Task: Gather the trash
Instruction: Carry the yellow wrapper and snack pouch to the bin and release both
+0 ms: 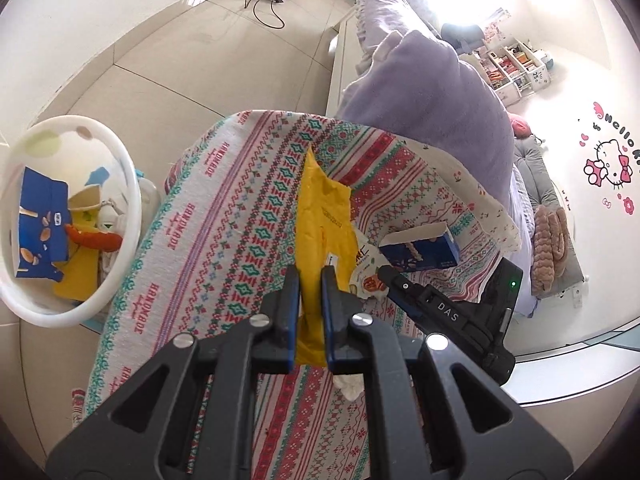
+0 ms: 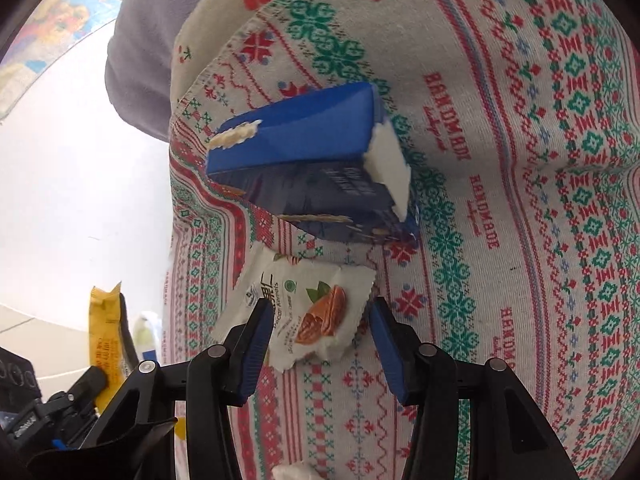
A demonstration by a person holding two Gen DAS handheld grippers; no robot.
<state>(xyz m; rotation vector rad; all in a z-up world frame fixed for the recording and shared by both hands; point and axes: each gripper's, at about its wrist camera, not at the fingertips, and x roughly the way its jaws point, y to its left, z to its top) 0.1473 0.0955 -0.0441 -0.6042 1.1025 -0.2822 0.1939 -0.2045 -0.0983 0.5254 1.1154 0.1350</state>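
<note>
My left gripper is shut on a long yellow wrapper and holds it over the patterned cloth. The wrapper also shows at the left of the right wrist view. My right gripper is open, its fingers either side of a white pecan snack packet that lies on the cloth. A torn blue box lies just beyond the packet, also in the left wrist view. The right gripper shows there beside the packet.
A white round bin stands on the floor at the left and holds blue and yellow packaging and other trash. A lilac blanket lies on the bed behind the cloth. A crumpled white tissue lies on the cloth near my left gripper.
</note>
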